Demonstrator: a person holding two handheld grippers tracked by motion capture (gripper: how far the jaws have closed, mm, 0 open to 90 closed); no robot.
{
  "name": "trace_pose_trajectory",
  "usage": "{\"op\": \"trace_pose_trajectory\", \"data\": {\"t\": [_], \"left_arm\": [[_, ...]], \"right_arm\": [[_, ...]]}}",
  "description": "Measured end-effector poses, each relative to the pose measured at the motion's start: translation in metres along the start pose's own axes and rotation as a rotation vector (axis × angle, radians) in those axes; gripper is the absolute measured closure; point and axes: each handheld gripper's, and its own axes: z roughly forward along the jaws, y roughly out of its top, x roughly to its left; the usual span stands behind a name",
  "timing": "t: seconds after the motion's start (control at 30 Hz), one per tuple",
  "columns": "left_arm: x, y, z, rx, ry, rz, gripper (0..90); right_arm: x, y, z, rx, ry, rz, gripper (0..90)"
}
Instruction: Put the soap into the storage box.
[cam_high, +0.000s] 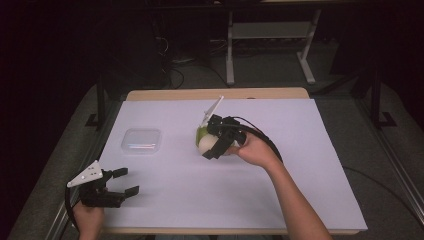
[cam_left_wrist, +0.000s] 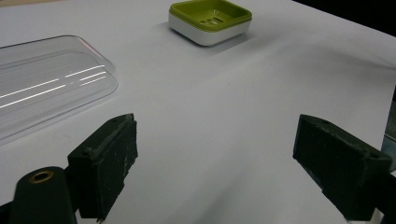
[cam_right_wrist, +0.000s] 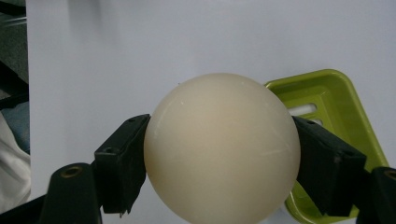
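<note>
The right gripper (cam_high: 212, 145) is near the middle of the table (cam_high: 300, 165), which is covered with a white sheet. Its jaws are pinching a cream-coloured ball (cam_high: 206, 144), one jaw on each side of it. In the right gripper view the ball (cam_right_wrist: 222, 147) sits between the two black jaws and touches both of them. Behind the ball, at about 2 o'clock from it in that view, lies a green soap dish (cam_right_wrist: 327, 107) with a white base; the ball hides part of it. In the high view the soap dish (cam_high: 200, 134) shows at about 11 o'clock from the ball, just beside it. I cannot tell if the ball touches the dish or stays a little above it.

The left gripper (cam_high: 125, 181) is near the front left corner of the table, at about 8 o'clock from the ball and well apart from it. Its jaws are spread wide and hold nothing; in the left gripper view the left gripper (cam_left_wrist: 215, 158) has only the white sheet between its jaws.

A clear plastic lid (cam_high: 141, 141) lies flat on the sheet, at about 9 o'clock from the ball and at about 1 o'clock from the left gripper. In the left gripper view the lid (cam_left_wrist: 51, 86) is at the upper left and the soap dish (cam_left_wrist: 210, 21) is farther off, at 12 o'clock.
</note>
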Motion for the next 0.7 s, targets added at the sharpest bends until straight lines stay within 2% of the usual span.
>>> {"op": "trace_pose_trajectory", "data": {"t": [0.43,0.7], "left_arm": [[0.0,0.0,0.0,0.0,0.003,-0.001,13.2],[0.0,0.0,0.0,0.004,0.004,0.003,13.2]], "right_arm": [[-0.014,0.011,-0.008,-0.014,-0.022,0.007,23.4],[-0.023,0.011,-0.003,-0.009,-0.022,0.022,23.4]]}}
